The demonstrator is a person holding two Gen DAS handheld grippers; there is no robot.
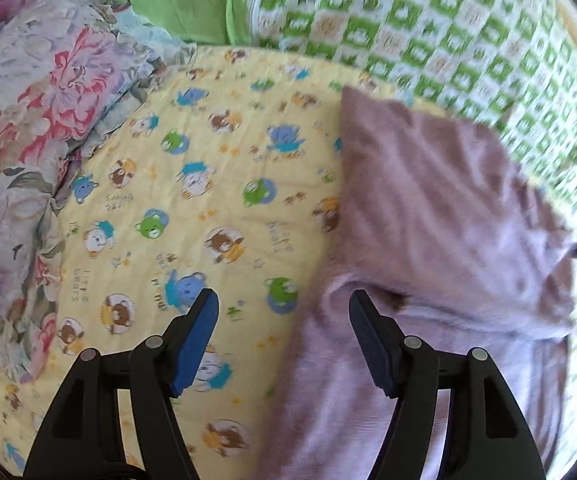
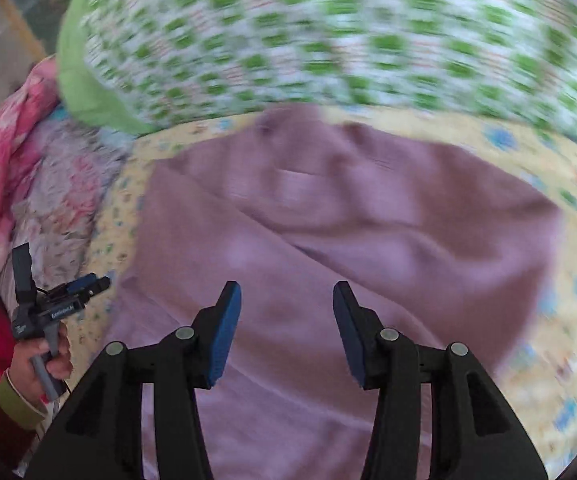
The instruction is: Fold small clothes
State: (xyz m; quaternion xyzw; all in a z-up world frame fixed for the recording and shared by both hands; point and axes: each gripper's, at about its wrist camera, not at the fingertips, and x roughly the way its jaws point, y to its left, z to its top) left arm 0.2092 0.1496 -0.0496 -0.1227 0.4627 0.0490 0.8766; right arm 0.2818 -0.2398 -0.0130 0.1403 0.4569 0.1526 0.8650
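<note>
Both my grippers hang with fingers spread and empty: right gripper [image 2: 287,332] directly over the mauve garment [image 2: 328,220], left gripper [image 1: 284,336] straddling its left edge.

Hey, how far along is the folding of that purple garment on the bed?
Done: the purple garment lies on the yellow bear quilt with at least one fold laid over, its crease running across the cloth. In hand: nothing; the left gripper and right gripper are both open and empty above it. Left: probably another fold or some smoothing, since the bundle looks loose; blur hides its exact shape.
</note>
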